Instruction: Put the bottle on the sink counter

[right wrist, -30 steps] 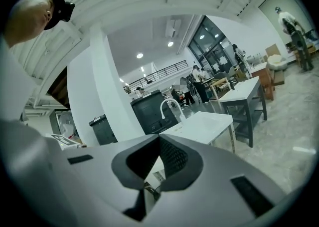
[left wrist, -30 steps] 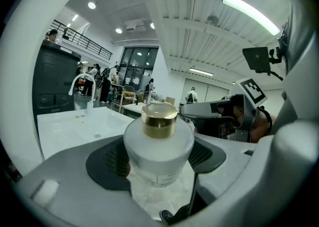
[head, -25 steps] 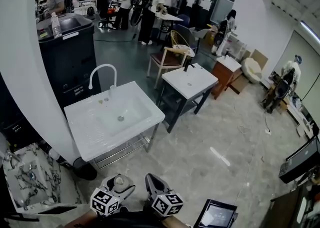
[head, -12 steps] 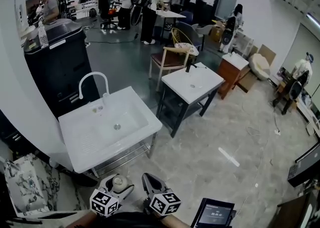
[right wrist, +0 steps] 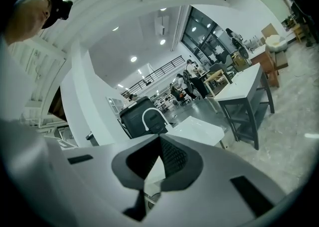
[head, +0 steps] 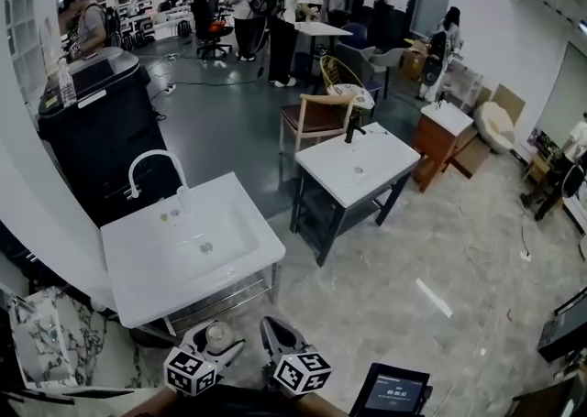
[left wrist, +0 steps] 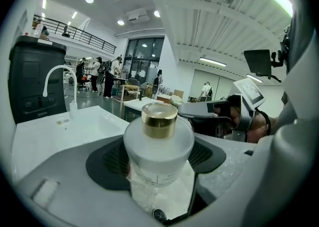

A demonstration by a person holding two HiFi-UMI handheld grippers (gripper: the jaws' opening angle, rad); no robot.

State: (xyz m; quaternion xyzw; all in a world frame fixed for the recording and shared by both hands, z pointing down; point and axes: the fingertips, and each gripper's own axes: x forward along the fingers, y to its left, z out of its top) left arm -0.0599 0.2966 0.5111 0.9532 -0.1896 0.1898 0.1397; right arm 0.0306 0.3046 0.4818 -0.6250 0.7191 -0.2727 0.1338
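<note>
A frosted white bottle (left wrist: 158, 143) with a gold cap (left wrist: 159, 119) stands upright between the pads of my left gripper (left wrist: 158, 158), which is shut on it. In the head view the bottle (head: 218, 335) and left gripper (head: 216, 344) sit at the bottom edge, just in front of the white sink counter (head: 234, 264) with its curved faucet (head: 151, 165). My right gripper (head: 274, 333) hangs beside the left one, shut with nothing held; its tips meet (right wrist: 158, 139). The sink counter (right wrist: 198, 130) lies ahead of it.
A second white sink table (head: 358, 163) stands to the right of the sink. A black cabinet (head: 96, 122) is behind it, a chair (head: 314, 115) further back. A marble basin (head: 46, 342) is at lower left, a tablet (head: 394, 394) at bottom right. People stand far back.
The sink counter has shifted left and down in the head view, closer to both grippers. The grippers keep their place at the bottom, the left still on the bottle.
</note>
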